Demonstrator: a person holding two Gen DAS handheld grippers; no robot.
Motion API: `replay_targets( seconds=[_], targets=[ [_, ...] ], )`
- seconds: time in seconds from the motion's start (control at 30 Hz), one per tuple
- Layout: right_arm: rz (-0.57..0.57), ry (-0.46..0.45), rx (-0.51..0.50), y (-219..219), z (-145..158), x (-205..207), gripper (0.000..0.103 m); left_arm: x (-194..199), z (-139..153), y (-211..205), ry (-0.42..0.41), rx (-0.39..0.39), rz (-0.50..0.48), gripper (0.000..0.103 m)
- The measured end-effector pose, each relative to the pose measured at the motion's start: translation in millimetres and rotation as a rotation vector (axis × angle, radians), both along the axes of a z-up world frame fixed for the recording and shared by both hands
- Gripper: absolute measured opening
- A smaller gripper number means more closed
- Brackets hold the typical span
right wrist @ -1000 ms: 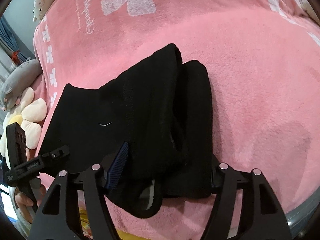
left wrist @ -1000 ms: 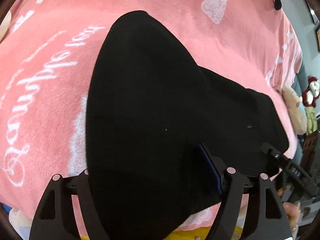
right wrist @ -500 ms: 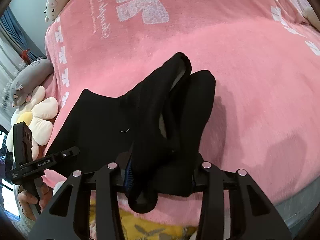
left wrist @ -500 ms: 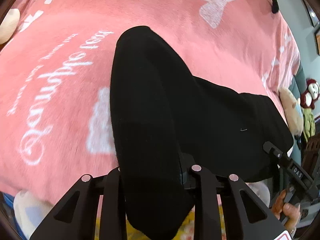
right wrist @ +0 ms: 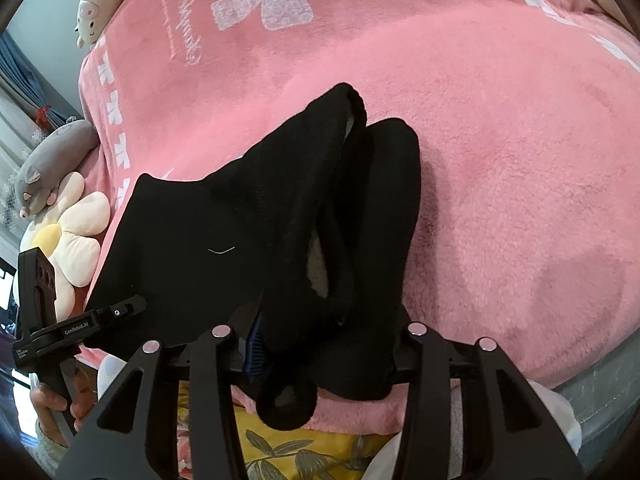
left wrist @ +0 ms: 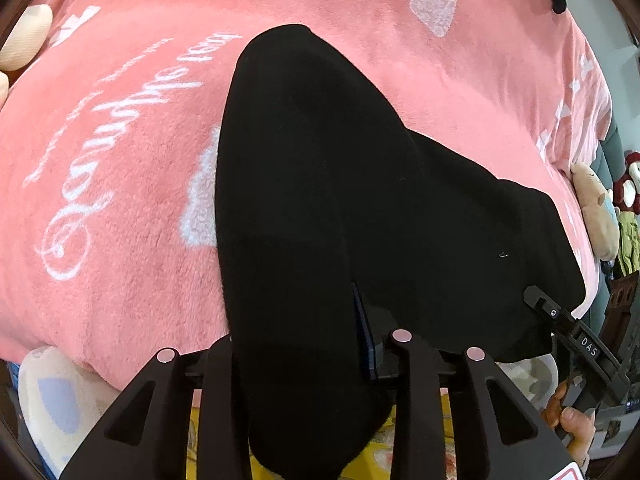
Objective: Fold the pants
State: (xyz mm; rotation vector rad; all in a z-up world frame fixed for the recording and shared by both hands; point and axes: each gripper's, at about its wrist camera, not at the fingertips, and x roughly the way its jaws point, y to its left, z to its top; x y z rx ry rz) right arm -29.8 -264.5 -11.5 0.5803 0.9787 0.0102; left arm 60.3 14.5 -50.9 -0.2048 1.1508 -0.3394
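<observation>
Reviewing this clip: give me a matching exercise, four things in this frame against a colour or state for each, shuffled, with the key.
Things:
1. pants
2. blanket
3. flower plush
4. mouse plush

Descriptions:
A. grey, lying at the bed's edge
B. pink with white bows
C. black, bunched in both grippers
D. cream petals, yellow centre

Pairs: 1-C, 2-B, 3-D, 4-A

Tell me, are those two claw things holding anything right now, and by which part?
Both hold the black pants. The left gripper pinches a bunched fold near the bed's front edge; the right gripper clamps another bunched end. Which part of the pants each grips cannot be told.
</observation>
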Motion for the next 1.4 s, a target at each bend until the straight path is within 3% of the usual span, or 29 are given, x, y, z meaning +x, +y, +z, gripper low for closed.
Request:
replay_targets(
  seconds=[0.13,0.5,0.93,1.4],
  targets=[
    [-0.002,-0.003,0.000,1.1,1.8,0.0,0.042,0.7,-0.5,0.7,0.003,-0.003,0.005,0.030],
    [0.010,-0.046,0.006,13.4,39.1,-17.9,0.040,-25.6,31.6,5.4,-0.033,0.005,-0.018,0.021],
    [0.058,-0.076,-0.003,34.0,75.3,-50.5,0.039,-61.2,53.3,11.2,-0.054,0.006,-0.049,0.020],
    [0.087,-0.116,-0.001,36.5,99.8,-53.9,0.038,-71.3,75.8,12.3,-0.066,-0.005,-0.052,0.020]
  ],
)
